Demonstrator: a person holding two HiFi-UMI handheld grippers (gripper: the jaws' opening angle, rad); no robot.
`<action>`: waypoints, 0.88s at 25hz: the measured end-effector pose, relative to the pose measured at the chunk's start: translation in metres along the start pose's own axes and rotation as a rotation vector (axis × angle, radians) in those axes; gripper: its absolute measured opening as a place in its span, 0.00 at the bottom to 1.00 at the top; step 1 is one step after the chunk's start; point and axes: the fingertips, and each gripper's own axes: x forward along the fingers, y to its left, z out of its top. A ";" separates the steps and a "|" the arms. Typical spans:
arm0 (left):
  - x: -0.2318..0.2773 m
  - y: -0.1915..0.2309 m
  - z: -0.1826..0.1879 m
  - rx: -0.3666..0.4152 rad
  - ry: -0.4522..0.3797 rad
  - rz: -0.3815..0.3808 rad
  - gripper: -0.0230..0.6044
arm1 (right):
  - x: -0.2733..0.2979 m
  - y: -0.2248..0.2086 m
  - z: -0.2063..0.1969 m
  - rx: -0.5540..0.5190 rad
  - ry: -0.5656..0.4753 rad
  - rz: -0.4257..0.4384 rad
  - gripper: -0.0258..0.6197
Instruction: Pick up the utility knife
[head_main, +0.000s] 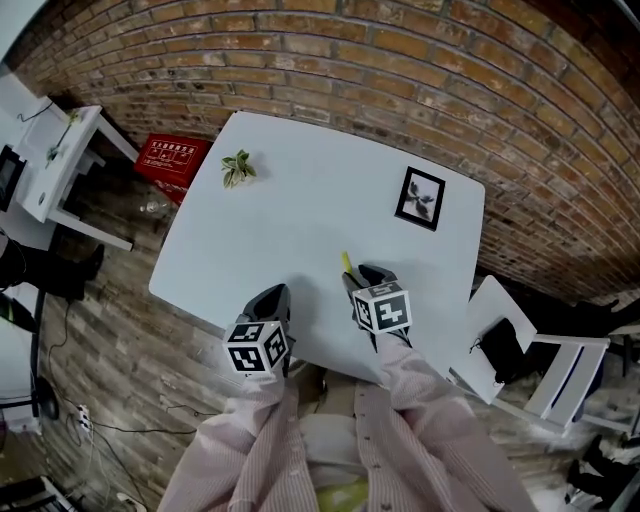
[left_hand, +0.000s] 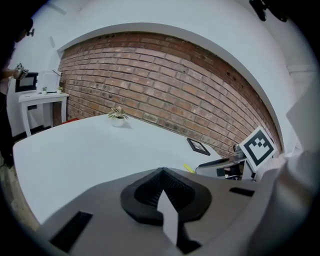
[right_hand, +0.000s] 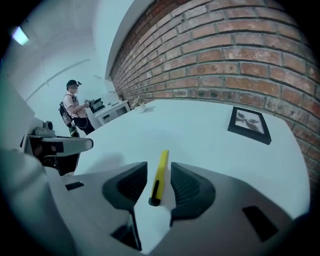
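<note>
A slim yellow utility knife (right_hand: 159, 175) lies flat on the white table (head_main: 300, 210), near the front edge right of centre. My right gripper (right_hand: 159, 165) is lowered over it and open, one dark pad on each side with a narrow gap to the knife. From the head view only the knife's yellow tip (head_main: 346, 262) pokes out ahead of the right gripper (head_main: 365, 275). My left gripper (head_main: 272, 296) hovers at the front edge to the left, its fingertips (left_hand: 162, 171) touching and holding nothing. The left gripper view catches the knife tip (left_hand: 188, 168) beside the right gripper (left_hand: 225, 165).
A black picture frame (head_main: 421, 198) lies at the table's far right. A small potted plant (head_main: 238, 167) stands at the far left. A brick wall runs behind. Off the table are a red crate (head_main: 172, 160), a white desk (head_main: 60, 160), a white chair (head_main: 540, 370) and a person (right_hand: 75, 107).
</note>
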 end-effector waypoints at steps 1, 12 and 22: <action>0.002 0.000 -0.001 0.001 0.009 -0.005 0.02 | 0.002 0.000 -0.001 -0.003 0.009 -0.007 0.27; 0.022 -0.003 -0.011 0.023 0.087 -0.074 0.02 | 0.014 0.000 -0.010 -0.113 0.099 -0.104 0.25; 0.027 -0.003 -0.010 0.038 0.100 -0.102 0.02 | 0.014 0.004 -0.011 -0.125 0.122 -0.131 0.15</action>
